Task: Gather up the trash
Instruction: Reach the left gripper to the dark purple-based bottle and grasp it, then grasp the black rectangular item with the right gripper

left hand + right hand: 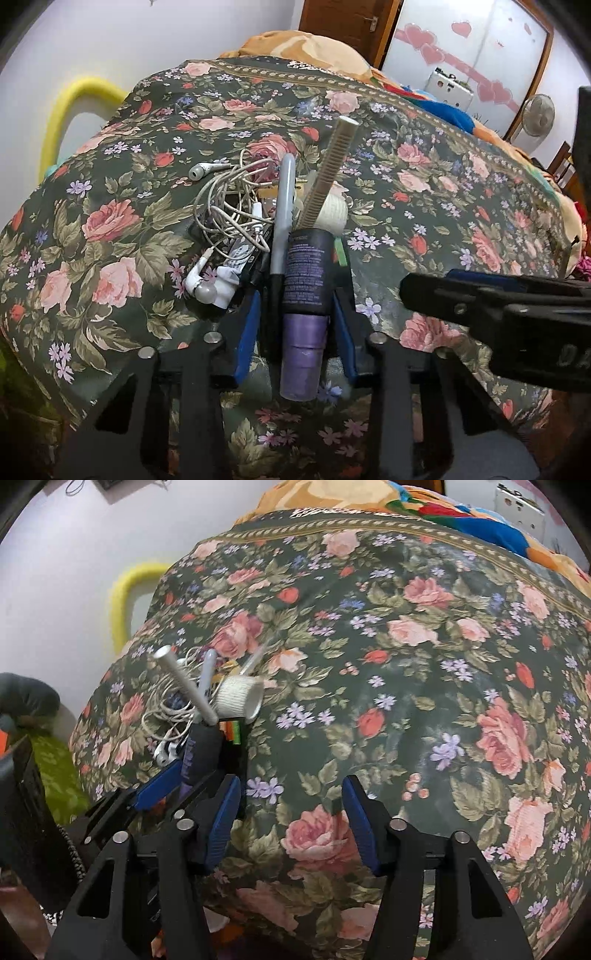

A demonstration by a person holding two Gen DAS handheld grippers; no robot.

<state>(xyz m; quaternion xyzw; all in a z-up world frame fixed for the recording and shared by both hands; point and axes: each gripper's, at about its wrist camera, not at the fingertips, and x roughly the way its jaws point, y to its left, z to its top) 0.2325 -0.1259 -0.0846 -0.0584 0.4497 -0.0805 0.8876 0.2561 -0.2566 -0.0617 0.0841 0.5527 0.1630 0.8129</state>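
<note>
The purple tube (304,325) lies lengthwise between the left gripper (295,306)'s blue fingers, clamped for lifting from the clutter, while the right gripper (291,812) stands parted and empty beside it.

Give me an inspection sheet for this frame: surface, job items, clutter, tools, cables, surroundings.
Surface: dark floral bedspread, rumpled.
Job's things: purple-capped dark cylindrical tube; grey pen; ribbed beige stick; white ribbed roll, piled together.
Clutter: small dark gadgets under the pile, unclear.
Grippers: left tool pads on tube and pen; right tool open over bare cloth.
Cables: tangled white earphones.
Surroundings: yellow foam hoop, wooden door.
</note>
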